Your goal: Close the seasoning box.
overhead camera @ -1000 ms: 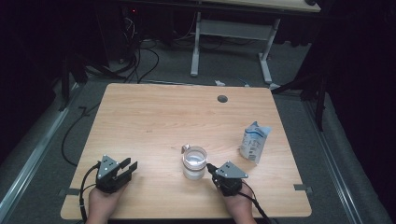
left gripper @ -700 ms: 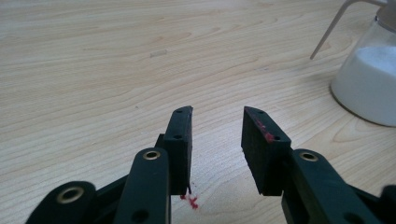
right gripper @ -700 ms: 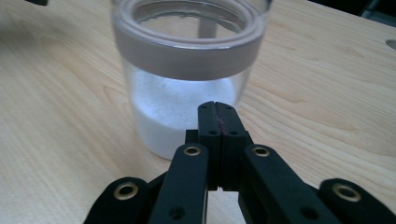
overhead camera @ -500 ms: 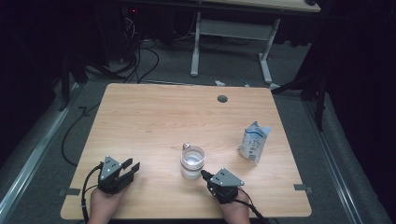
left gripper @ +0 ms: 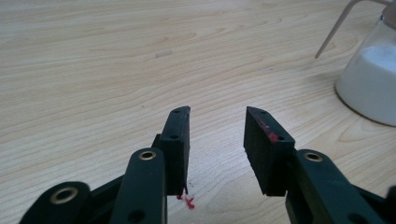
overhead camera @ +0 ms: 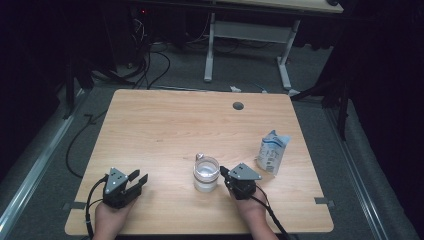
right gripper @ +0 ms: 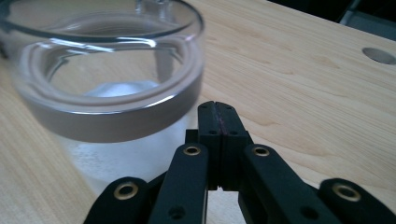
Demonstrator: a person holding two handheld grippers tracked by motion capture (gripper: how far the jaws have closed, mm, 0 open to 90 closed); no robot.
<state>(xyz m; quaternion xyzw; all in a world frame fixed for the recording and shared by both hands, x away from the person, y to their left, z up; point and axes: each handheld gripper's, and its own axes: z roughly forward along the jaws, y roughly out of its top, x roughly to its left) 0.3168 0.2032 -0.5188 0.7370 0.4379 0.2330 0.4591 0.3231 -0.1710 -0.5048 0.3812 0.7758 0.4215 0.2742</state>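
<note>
Right gripper (overhead camera: pixel 223 171) low over the wooden table (overhead camera: pixel 165 130), jaws pressed fully together with nothing between them, tips just beside the right flank of the glass jar (overhead camera: pixel 206 173); in the right gripper view the closed gripper (right gripper: pixel 218 106) sits against the jar's lower wall (right gripper: pixel 107 93), whether touching or a hair apart cannot be told. Jar upright, open at the top, thick clear rim, white powder in the bottom, a thin wire bail at its far side. Beyond the right fingers and off to their right, well apart, a small white and blue pouch (overhead camera: pixel 272 152) standing on the wood; farther still, a round cable hole (overhead camera: pixel 238 105) in the tabletop.

Left gripper (overhead camera: pixel 139 178) near the front edge, held in a hand (overhead camera: pixel 111 215), jaws part open, having just been widening, with only bare wood between the pads (left gripper: pixel 176 140). From the left gripper view (left gripper: pixel 217 114), jar (left gripper: pixel 371 79) ahead of the fingers and to their right, well apart from them. Red smears on the right pad face and a red fleck on the table just under the left pad.
</note>
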